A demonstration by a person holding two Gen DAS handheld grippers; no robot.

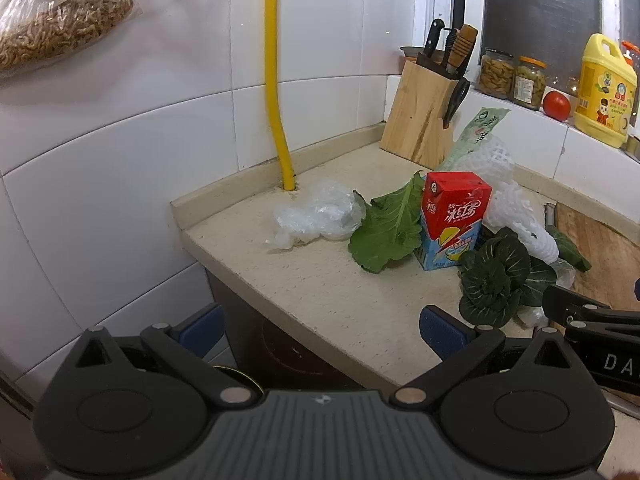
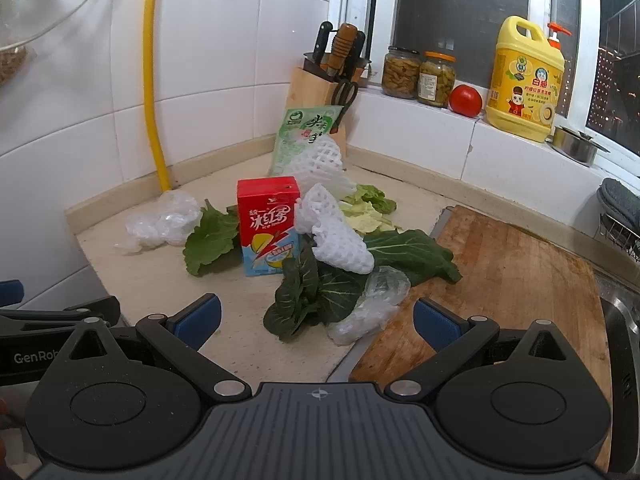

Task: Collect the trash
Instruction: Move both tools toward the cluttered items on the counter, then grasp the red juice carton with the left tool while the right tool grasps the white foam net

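Here we hold both grippers low at the near edge of the counter (image 2: pixel 132 280), side by side. Our left gripper (image 1: pixel 320 330) has its blue-padded fingers (image 1: pixel 442 330) spread wide with nothing between them, and it hangs over the counter's front corner. Our right gripper (image 2: pixel 316 318) is spread just as wide and also grips nothing; its right finger sits over the wooden cutting board (image 2: pixel 504 280), its left over the counter.

Just ahead of the right gripper's gap lies the nearest of the trash: a dark green leafy vegetable (image 2: pixel 308 296) with a crumpled clear plastic wrap (image 2: pixel 372 304) touching its right side, at the board's edge. From the left gripper the same dark vegetable (image 1: pixel 494 280) lies ahead and to the right of the fingers.

Behind it stands an upright red and blue drink carton (image 2: pixel 269 226), with a lighter green leaf (image 2: pixel 210 242) against its left side and a white foam fruit net (image 2: pixel 336 236) leaning at its right. Left of the leaf sits a bundle of clear plastic film (image 2: pixel 162 220), close to the foot of the yellow pipe (image 2: pixel 154 80).

Farther back we see a second foam net (image 2: pixel 320 162) resting against a green snack packet (image 2: pixel 298 136), then pale cabbage scraps (image 2: pixel 368 208), and the knife block (image 2: pixel 316 88) in the corner. On the sill stand two jars (image 2: pixel 418 72), a tomato (image 2: pixel 465 100) and a yellow detergent jug (image 2: pixel 524 80).
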